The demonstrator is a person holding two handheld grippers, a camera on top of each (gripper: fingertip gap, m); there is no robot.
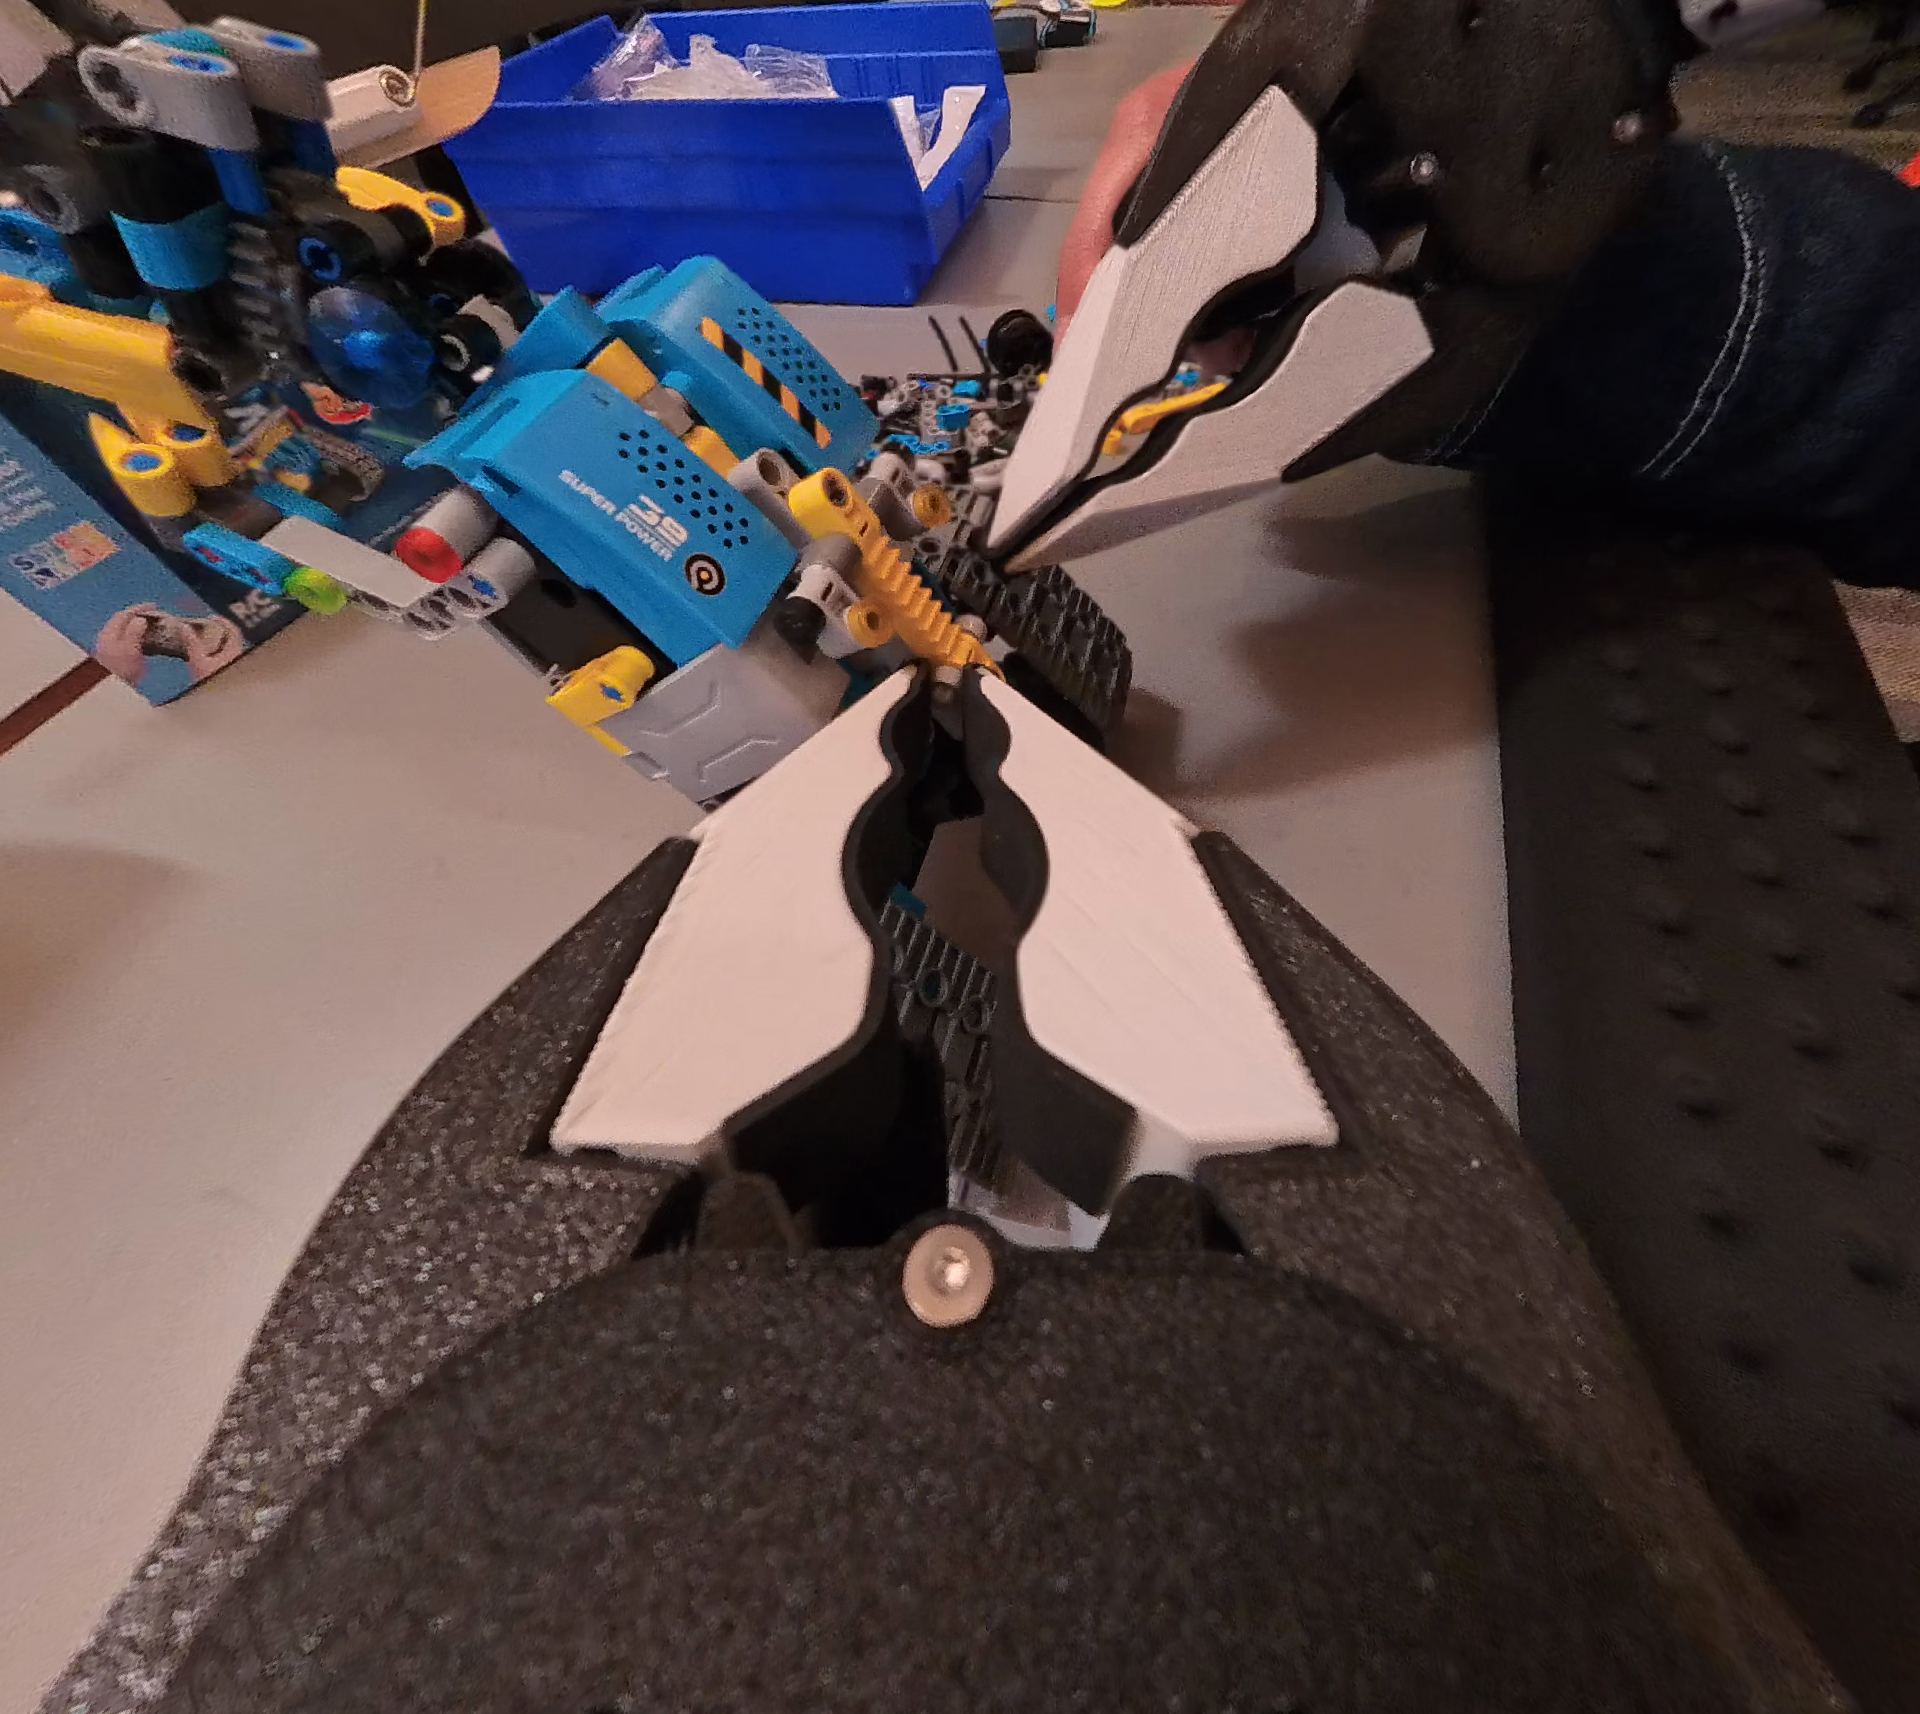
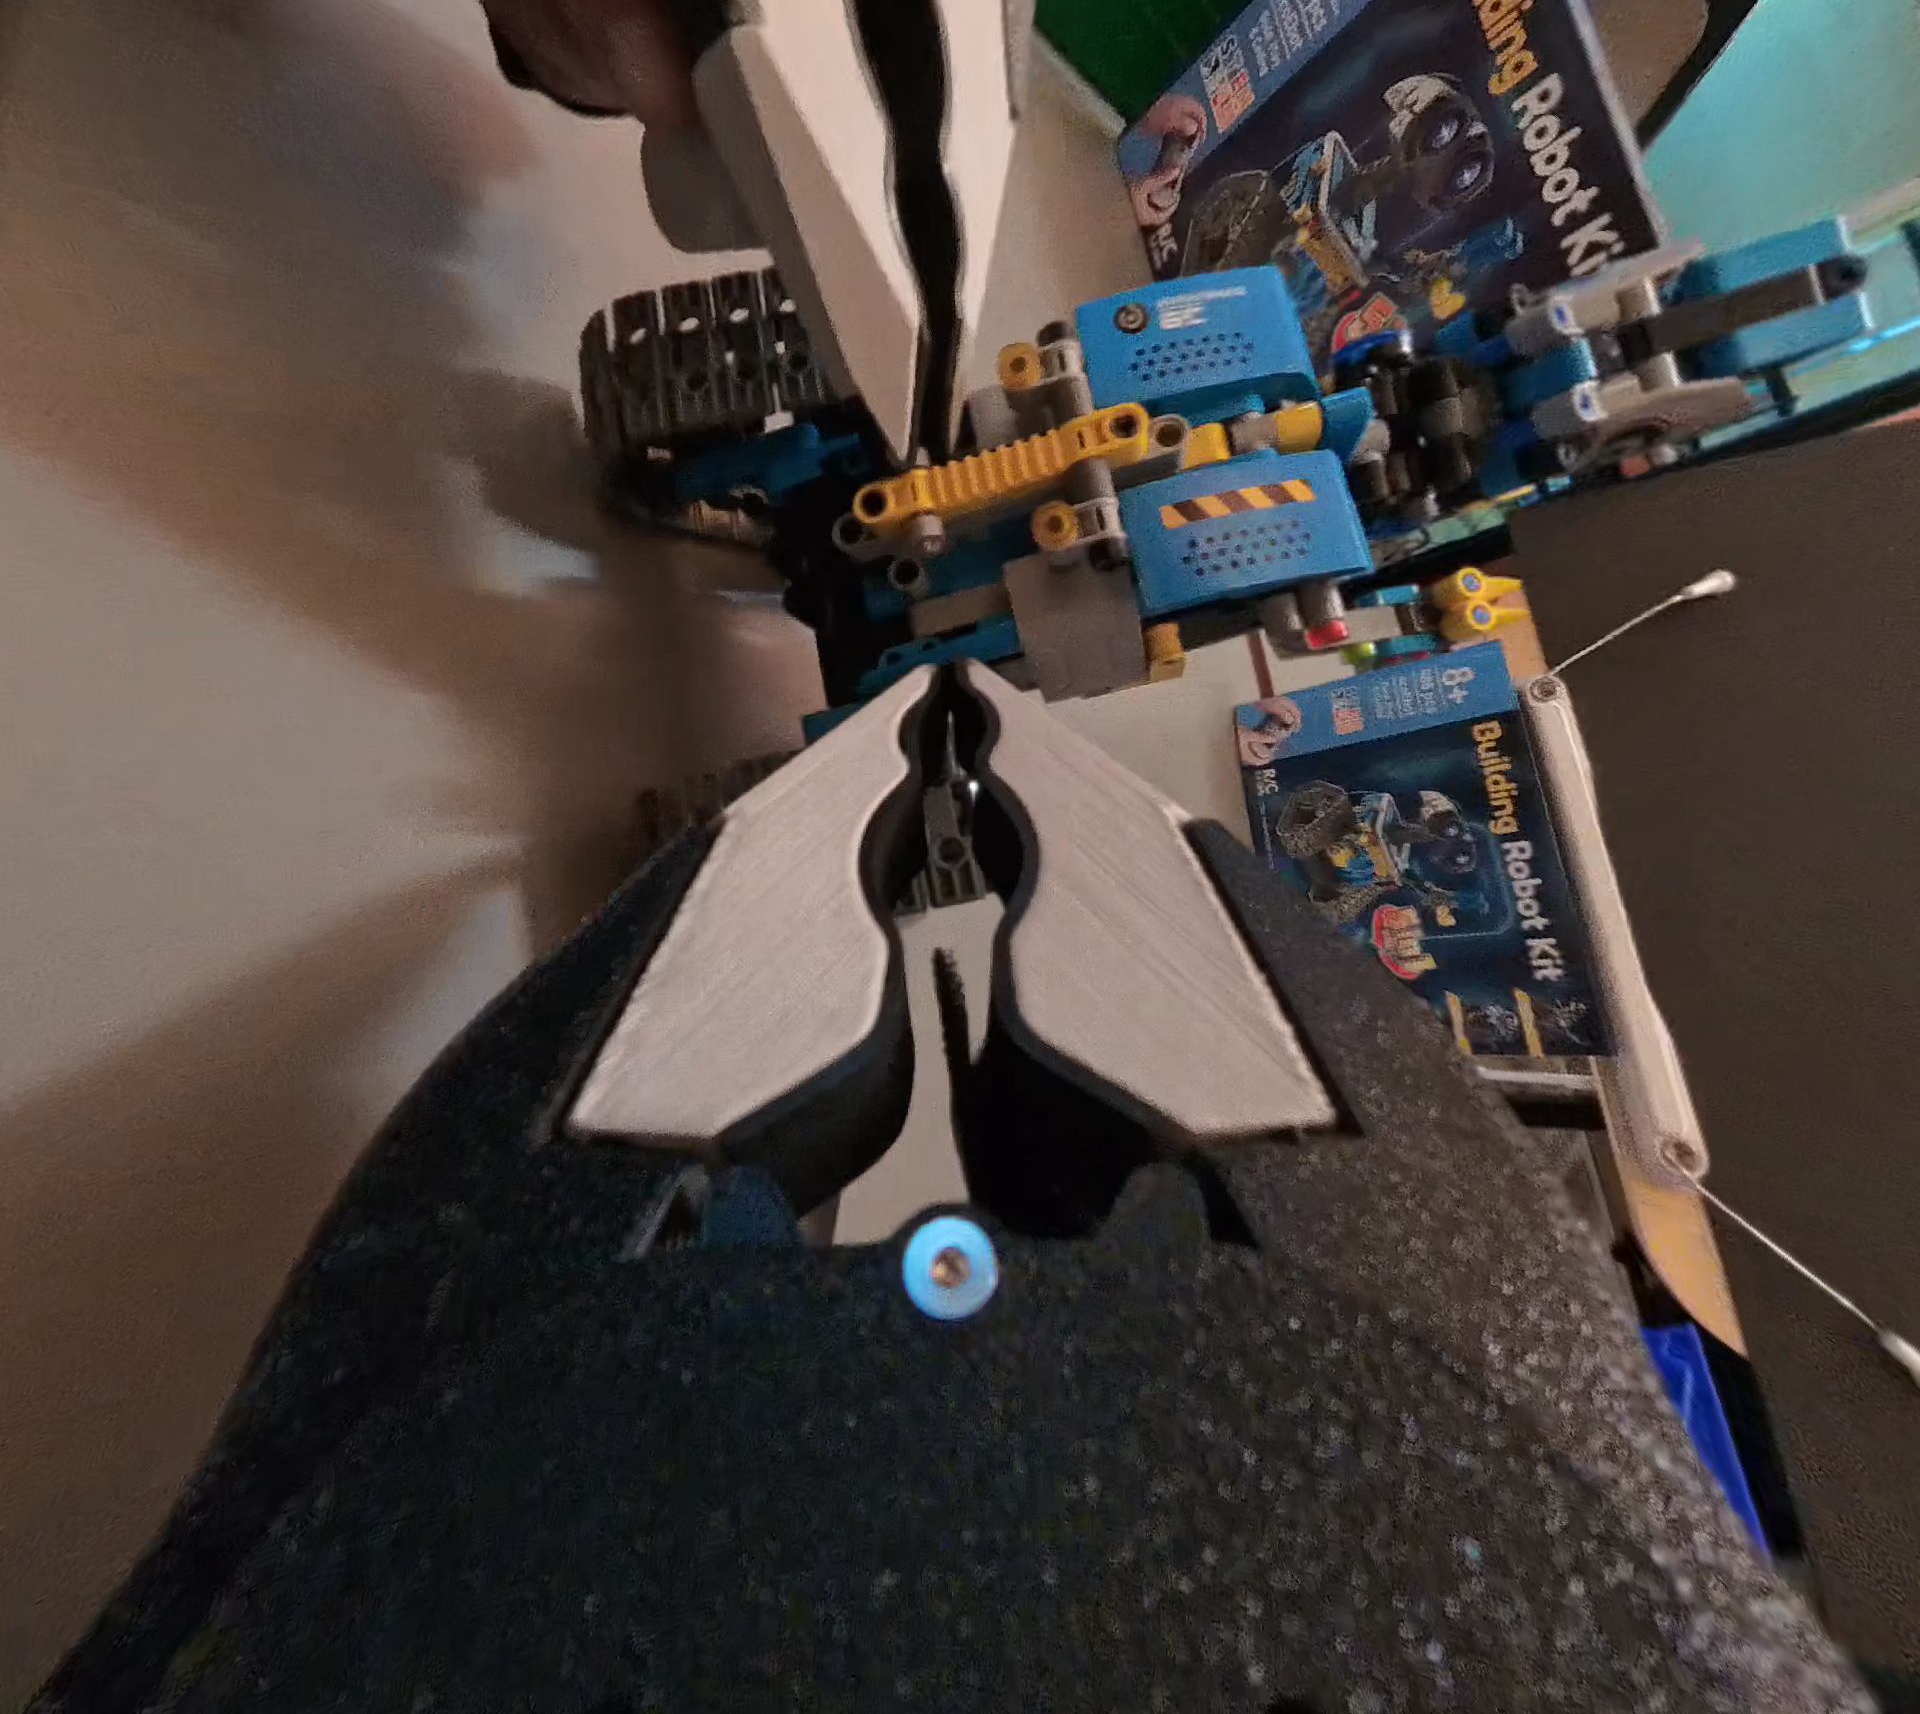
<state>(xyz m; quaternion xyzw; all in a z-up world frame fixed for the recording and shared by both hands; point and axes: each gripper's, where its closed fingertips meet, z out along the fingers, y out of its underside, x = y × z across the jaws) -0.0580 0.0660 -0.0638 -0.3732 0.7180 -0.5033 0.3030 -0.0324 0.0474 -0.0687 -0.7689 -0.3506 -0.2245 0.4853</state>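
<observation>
Left hand-held gripper (image 1: 951, 677): white fingers drawn nearly together, tips meeting on the lower end of a yellow toothed rack (image 1: 914, 589) and a small grey pin at the rear of a toy tracked robot model (image 1: 665, 511); whether the rack or the pin was actually clamped could not be told. Right hand-held gripper (image 1: 1003, 563): entered the left wrist view from 2 o'clock, fingers closed almost to a point, tips resting against the black rubber track (image 1: 1049, 625) just beside the rack; in its own view (image 2: 951, 677) the tips stood at the model's blue underside, a dark grey beam (image 2: 948, 843) visible in the gap between the fingers, grip on it uncertain. Model: blue perforated body panels, grey base, yellow connectors, lying on the pale table (image 1: 312, 833). At 12 o'clock behind it, a scatter of small loose parts (image 1: 940, 407); farther at 12 o'clock, a blue storage bin (image 1: 748, 158) holding clear bags. At 10 o'clock, a second blue-and-yellow assembly (image 1: 208, 241) above a printed kit box (image 1: 94, 584). At 3 o'clock, a dark dimpled mat (image 1: 1714, 937) along the table edge, a dark sleeve (image 1: 1683, 334) above it.
</observation>
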